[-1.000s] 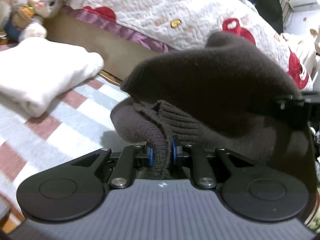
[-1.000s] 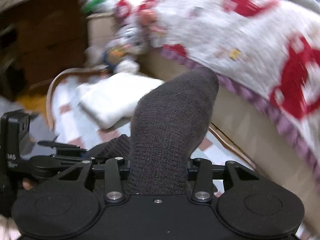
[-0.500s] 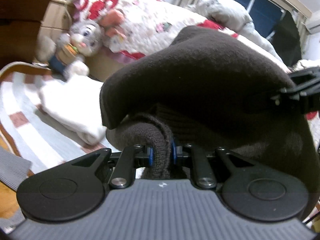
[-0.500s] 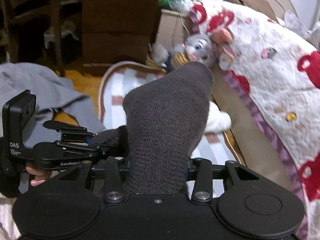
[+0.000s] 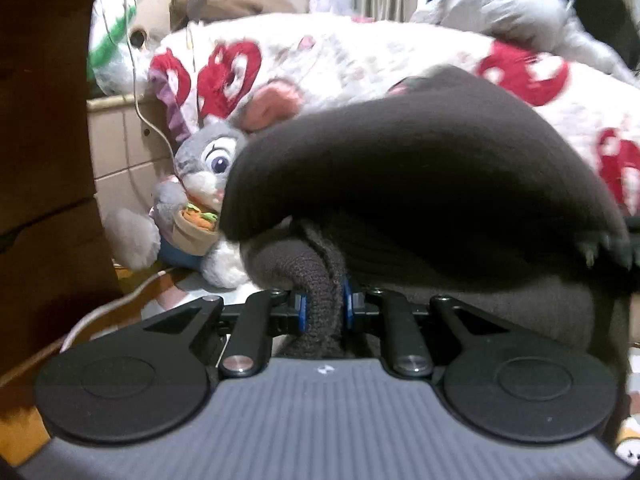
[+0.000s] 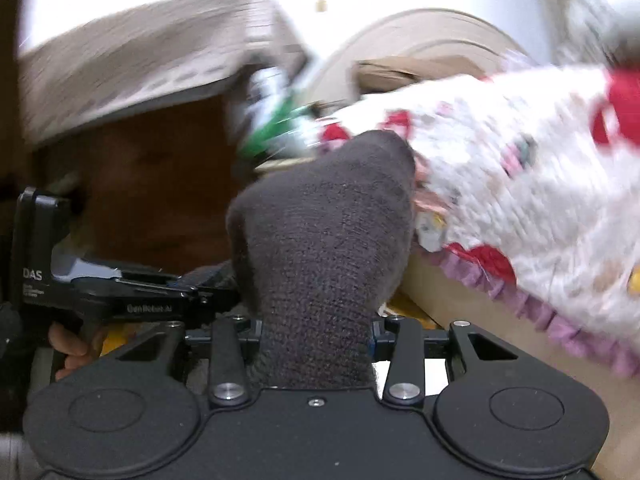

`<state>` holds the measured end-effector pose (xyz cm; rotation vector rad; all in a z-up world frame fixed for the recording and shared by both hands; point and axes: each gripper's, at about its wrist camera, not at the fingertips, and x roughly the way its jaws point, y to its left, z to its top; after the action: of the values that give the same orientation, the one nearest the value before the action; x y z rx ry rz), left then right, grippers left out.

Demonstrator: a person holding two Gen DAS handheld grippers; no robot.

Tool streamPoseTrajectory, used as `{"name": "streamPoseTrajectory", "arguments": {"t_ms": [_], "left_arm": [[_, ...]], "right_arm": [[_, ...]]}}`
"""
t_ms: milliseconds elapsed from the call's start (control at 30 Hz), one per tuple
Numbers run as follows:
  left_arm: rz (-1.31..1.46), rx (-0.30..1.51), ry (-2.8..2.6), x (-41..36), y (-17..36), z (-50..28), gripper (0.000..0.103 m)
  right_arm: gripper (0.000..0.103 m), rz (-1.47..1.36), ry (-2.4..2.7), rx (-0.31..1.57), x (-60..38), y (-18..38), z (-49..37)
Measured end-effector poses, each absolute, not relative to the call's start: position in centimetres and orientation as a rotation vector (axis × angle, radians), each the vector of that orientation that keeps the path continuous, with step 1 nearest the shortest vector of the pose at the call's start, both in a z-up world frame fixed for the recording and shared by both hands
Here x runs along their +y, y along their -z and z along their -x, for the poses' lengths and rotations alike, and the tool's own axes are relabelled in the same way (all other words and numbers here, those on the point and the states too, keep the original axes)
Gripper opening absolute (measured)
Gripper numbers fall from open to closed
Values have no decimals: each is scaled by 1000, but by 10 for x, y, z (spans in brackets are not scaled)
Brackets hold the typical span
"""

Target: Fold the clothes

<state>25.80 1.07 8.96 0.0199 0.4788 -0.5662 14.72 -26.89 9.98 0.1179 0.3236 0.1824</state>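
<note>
Both views have swung up since a second ago — rug and white folded pile gone. Left claw (image 5: 323, 307) and right claw (image 6: 314, 344) each pinch the dark knit garment (image 5: 420, 168), airborne, bunched — folding unfinished.

A bed (image 5: 120, 148) with a pale cardboard-coloured side panel is covered by a white quilt (image 5: 360, 64) printed with red shapes and edged in a purple frill, which hangs over the bed's side in the right wrist view (image 6: 520, 200). A grey heap of bedding (image 5: 512, 12) lies on top of the quilt at the far end. On the floor (image 5: 24, 436) against the bed's side sits a grey plush rabbit (image 5: 200, 184), and a white cable (image 5: 108, 308) runs across the wooden boards beside it.
</note>
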Motion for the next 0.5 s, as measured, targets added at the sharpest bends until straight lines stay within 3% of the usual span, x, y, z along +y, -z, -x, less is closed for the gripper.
{"name": "streamPoseTrajectory", "arguments": {"t_ms": [133,167,233,300,433,500], "left_arm": [[47,547,476,10,-53,-305,22],[81,556,441,16,-40,-308,30],[149,573,369,26,-15,-312,26],[217,590,297,37,11,-317,29],[381,630,152,62,62,-324,38],[589,693,83,92,90,-322,37]], "right_arm": [[46,-356,-104,321,-301,-21,-219],[46,-397,-77,335,-309,2,-237],[47,-485,8,406,-323,51,-269],[50,-579,96,492,-337,93,-286],[60,-711,117,489,-360,123,-282],[63,-727,88,501,-361,120,-277]]}}
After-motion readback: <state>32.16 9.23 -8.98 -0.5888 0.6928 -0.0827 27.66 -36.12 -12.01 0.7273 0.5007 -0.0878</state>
